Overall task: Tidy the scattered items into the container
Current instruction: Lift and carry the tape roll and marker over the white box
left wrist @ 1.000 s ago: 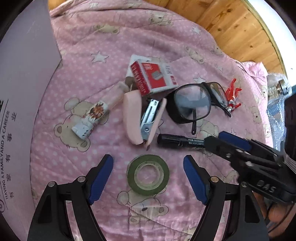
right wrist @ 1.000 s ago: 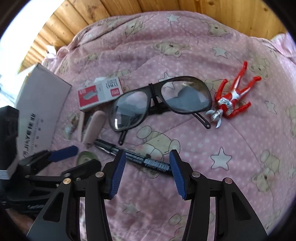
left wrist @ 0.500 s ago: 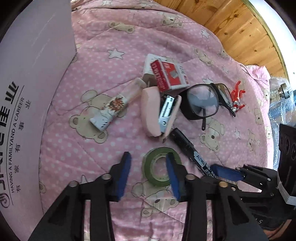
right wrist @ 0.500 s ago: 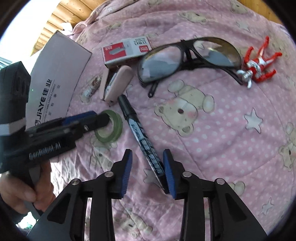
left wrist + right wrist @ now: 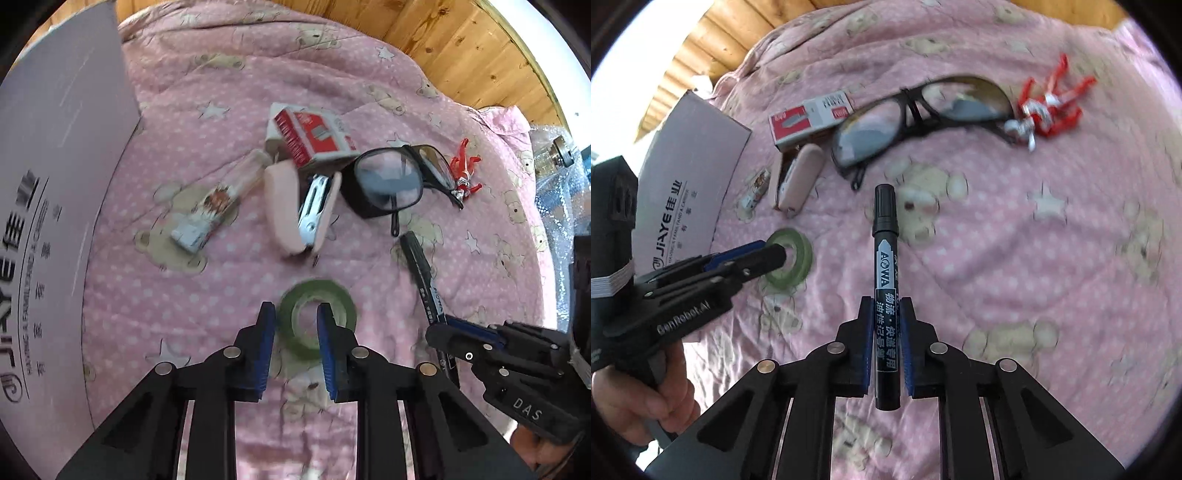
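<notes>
We hold the right tool (image 5: 883,345) closed on the black marker (image 5: 884,266); the pads clamp the rear half of the barrel, and its long axis runs straight ahead along the fingers, cap end forward. We hold the left tool (image 5: 295,345) narrowed around one wall of the green tape roll (image 5: 318,321): one finger sits in the core, the other outside the ring. We judge this a grip on the roll, which lies flat on the pink quilt (image 5: 177,302).

The deciding relation: the cardboard box (image 5: 55,177), our container, stands to the left of both tools, so the left tool is the nearer one and the marker must cross farther.

Beyond the tools we count, one each: a pink stapler (image 5: 299,214), a small printed tube (image 5: 210,201), a red staple box (image 5: 310,134), a pair of black glasses (image 5: 399,177) and a red toy figure (image 5: 465,171). All five lie on the quilt, outside the box.
</notes>
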`<state>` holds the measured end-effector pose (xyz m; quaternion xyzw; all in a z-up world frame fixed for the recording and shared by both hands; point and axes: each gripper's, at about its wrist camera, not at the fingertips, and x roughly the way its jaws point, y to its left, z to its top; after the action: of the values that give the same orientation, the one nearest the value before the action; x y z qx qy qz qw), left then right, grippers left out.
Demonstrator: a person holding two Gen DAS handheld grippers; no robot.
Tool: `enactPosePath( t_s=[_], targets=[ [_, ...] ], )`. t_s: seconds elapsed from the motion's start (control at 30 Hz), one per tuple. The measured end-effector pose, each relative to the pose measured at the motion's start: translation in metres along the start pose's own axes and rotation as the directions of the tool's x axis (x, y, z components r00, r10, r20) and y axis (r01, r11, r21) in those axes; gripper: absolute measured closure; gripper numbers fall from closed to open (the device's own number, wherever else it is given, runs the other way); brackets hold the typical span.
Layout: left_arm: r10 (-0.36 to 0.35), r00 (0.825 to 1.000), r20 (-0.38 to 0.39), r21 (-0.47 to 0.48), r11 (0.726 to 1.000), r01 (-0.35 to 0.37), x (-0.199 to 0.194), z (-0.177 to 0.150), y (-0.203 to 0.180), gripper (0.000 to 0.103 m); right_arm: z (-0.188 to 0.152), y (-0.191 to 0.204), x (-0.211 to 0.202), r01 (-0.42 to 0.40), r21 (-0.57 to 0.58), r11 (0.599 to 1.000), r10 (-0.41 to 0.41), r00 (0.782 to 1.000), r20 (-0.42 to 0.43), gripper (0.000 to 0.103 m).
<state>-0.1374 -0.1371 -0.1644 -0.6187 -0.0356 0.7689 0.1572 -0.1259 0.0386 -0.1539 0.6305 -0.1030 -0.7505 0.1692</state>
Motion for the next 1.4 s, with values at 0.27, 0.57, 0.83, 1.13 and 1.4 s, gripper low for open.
enactPosePath(
  t_s=[0.27, 0.57, 0.83, 1.13, 1.4],
  targets=[
    [0.044, 0.999, 0.012, 0.05, 0.998, -0.044, 0.005, 0.002, -0.008, 0.069, -0.004, 0.001, 0.005, 0.016, 0.021, 1.0, -0.016, 1.0, 0.012, 0.088],
    [0.021, 0.999, 0.03, 0.028, 0.999, -0.021, -0.022, 0.003, -0.001, 0.086, -0.002, 0.002, -0.018, 0.002, 0.023, 1.0, -0.004, 0.998, 0.067, 0.089],
    [0.008, 0.999, 0.051, 0.005, 1.0, -0.008, -0.049, 0.005, -0.002, 0.086, -0.002, 0.021, -0.02, -0.01, 0.015, 1.0, 0.009, 0.998, 0.068, 0.089],
    [0.012, 0.996, 0.086, -0.012, 1.0, -0.011, -0.077, 0.006, -0.005, 0.086, -0.005, 0.045, -0.028, -0.011, -0.008, 1.0, 0.011, 0.997, 0.081, 0.089],
    [-0.005, 0.99, 0.139, -0.033, 0.999, 0.01, -0.111, -0.002, 0.003, 0.086, -0.011, 0.072, -0.044, -0.006, -0.056, 0.998, 0.012, 0.995, 0.103, 0.089]
  ],
)
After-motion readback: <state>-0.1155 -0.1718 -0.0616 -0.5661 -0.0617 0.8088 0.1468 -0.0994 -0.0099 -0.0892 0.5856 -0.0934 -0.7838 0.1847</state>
